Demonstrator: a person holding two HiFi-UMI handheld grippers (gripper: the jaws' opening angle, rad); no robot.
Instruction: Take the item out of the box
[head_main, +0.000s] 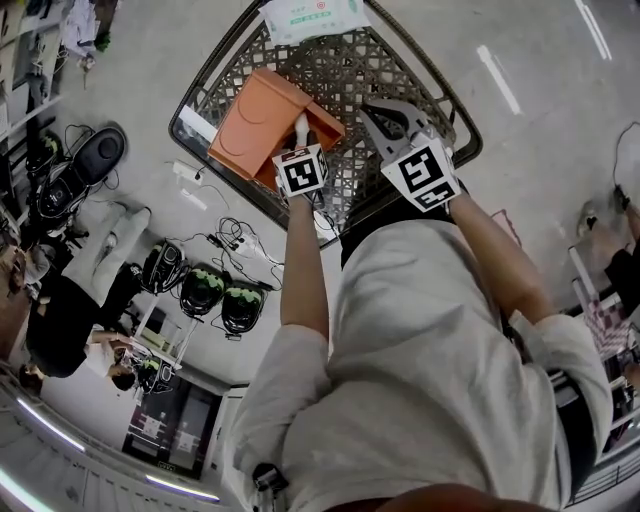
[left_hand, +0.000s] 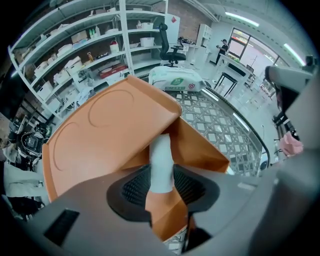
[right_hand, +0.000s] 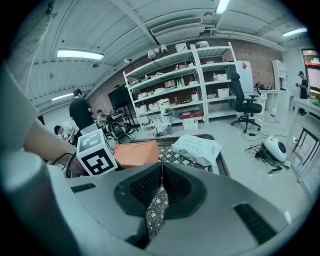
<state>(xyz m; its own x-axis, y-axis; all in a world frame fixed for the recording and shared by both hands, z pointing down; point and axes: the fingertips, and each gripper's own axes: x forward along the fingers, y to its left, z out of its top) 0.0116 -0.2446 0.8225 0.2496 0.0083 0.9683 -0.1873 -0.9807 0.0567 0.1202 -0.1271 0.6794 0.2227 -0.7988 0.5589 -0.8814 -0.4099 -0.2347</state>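
Left gripper: spread wide, pads not clamped.
Between pads: white item, upright, poking from orange box.
Right gripper: closed, empty.

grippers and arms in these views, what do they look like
Both match: the left gripper and right gripper have smooth grey moulded bodies, with dark ribbed pads lining the jaws. Each carries a white cube printed with black square markers on its faces. The person wears a light short-sleeved shirt, so the forearms are uncovered.
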